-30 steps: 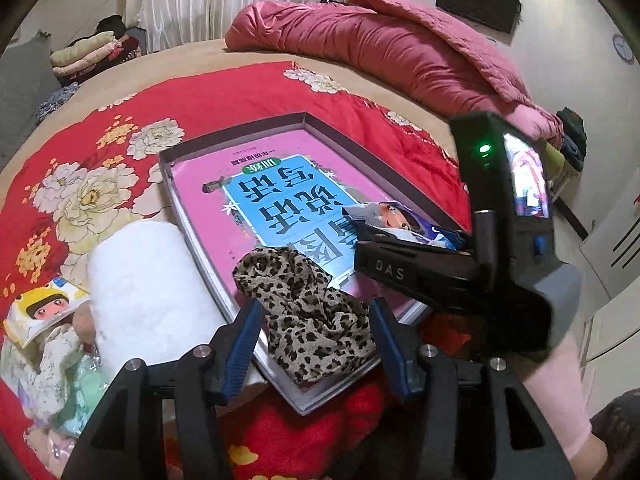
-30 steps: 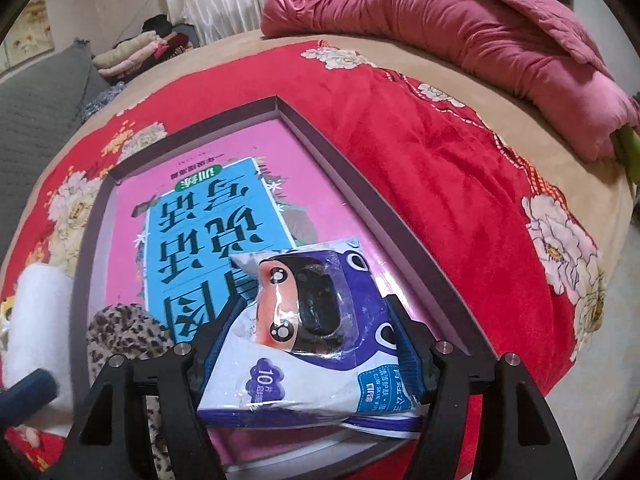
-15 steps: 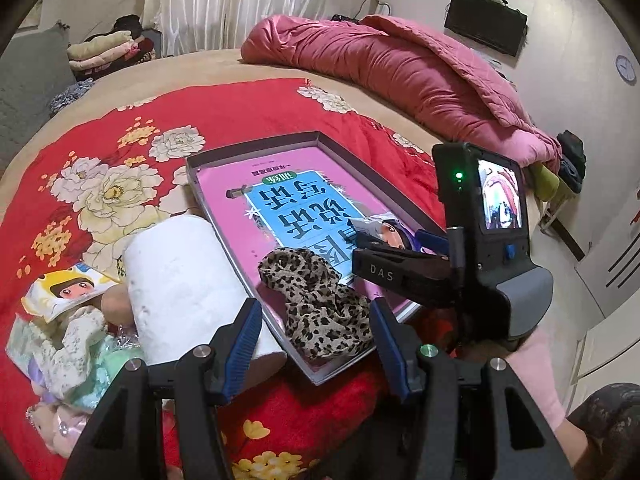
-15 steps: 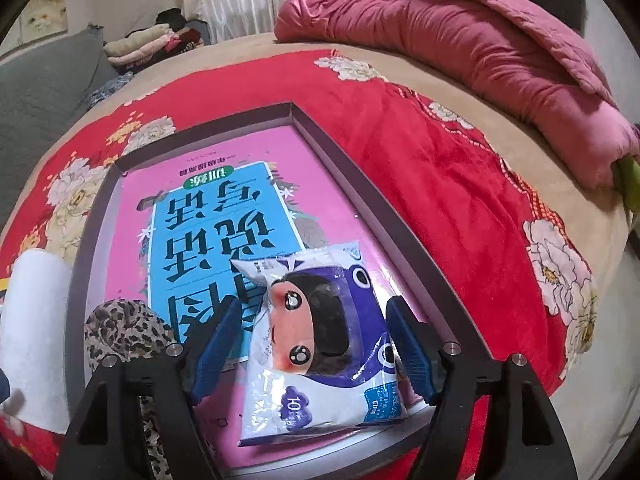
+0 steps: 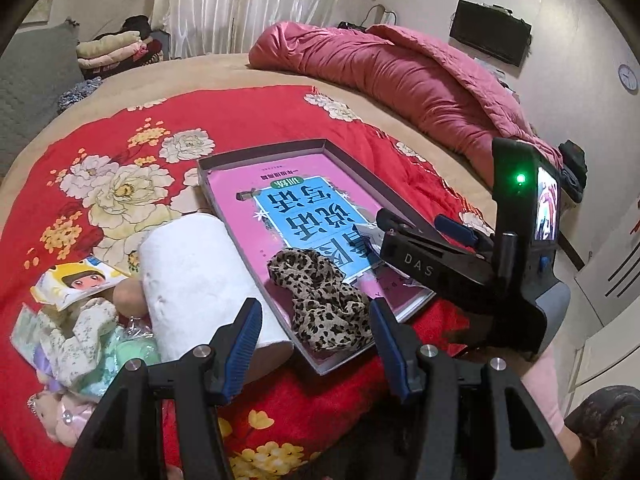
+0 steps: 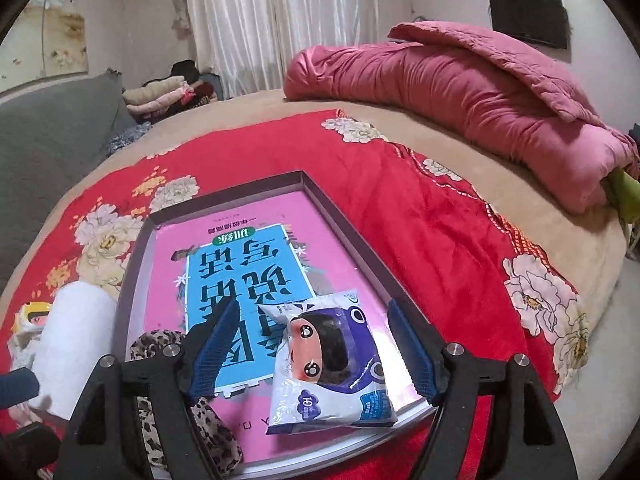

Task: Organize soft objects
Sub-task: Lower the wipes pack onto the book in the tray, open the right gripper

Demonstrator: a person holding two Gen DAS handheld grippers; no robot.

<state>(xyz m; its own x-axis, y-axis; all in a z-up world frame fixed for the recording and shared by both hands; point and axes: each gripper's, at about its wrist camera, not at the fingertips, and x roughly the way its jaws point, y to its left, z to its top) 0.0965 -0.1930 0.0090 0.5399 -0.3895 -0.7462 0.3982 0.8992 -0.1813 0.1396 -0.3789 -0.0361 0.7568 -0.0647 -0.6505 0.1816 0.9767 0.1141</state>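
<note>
A shallow grey tray (image 5: pixel 360 168) (image 6: pixel 344 220) holding a pink and blue book lies on the red floral blanket. A tissue pack (image 6: pixel 332 364) with a cartoon face rests flat at the tray's near right. It lies below my right gripper (image 6: pixel 312 312) (image 5: pixel 420 226), whose jaws are opening, pads clear of it. A leopard-print cloth (image 5: pixel 324 304) (image 6: pixel 156 344) sits in the tray's near left corner. My left gripper (image 5: pixel 315 312) hovers open above and in front of it, holding nothing. A white paper roll (image 5: pixel 200 276) (image 6: pixel 76 332) lies just left of the tray.
A heap of soft things sits at the left: a cartoon pack (image 5: pixel 76 284), a floral cloth (image 5: pixel 76 332), green pieces (image 5: pixel 128 352), a plush doll (image 5: pixel 60 412). A pink quilt (image 5: pixel 400 76) is bunched at the back right. The bed's edge drops off at the right.
The right gripper let go of the tissue pack, which now lies in the tray, and rose as its jaws spread. The left gripper drew back and up from the leopard cloth.
</note>
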